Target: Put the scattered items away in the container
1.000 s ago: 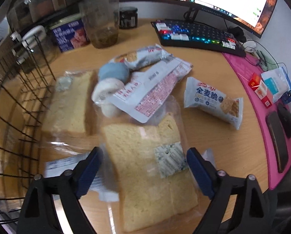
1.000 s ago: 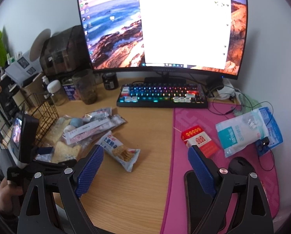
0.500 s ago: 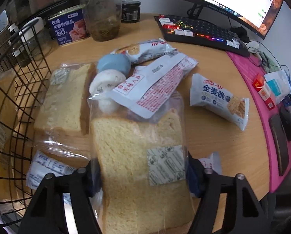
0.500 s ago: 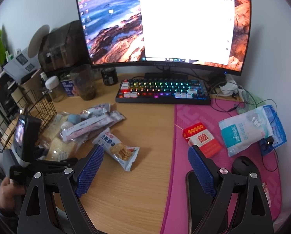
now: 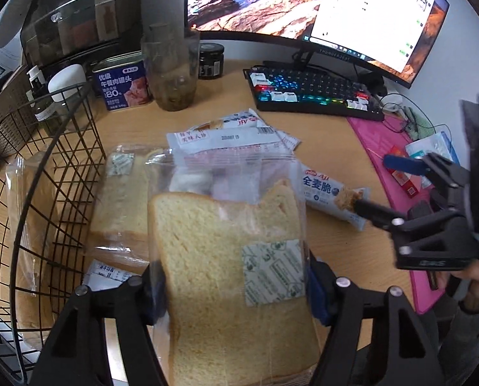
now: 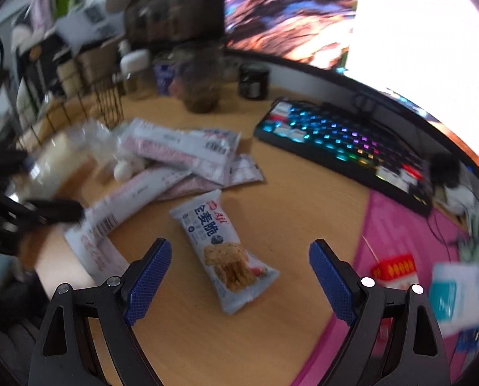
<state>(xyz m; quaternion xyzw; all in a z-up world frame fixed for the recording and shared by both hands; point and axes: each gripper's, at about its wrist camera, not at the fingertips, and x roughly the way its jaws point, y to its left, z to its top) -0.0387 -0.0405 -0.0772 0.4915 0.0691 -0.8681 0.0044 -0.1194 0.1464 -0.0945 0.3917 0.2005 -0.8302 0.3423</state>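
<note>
left gripper (image 5: pixel 233 286) clamps the bagged bread slice (image 5: pixel 226 273) at lower centre, beside the wire basket (image 5: pixel 46 193) at left; right gripper (image 6: pixel 238 276) is open. risk: slippery film slides from pads.

Light wooden desk (image 6: pixel 281 193): white cracker packet (image 6: pixel 221 251), pink-white sachets (image 6: pixel 188 151), black backlit keyboard (image 6: pixel 342 144), pink mat (image 6: pixel 384 225), black wire basket (image 5: pixel 46 193).

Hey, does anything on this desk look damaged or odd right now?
Yes: the bagged slice of pale bread gripped by the left gripper has a chunk missing from its top right corner, leaving a notch.
</note>
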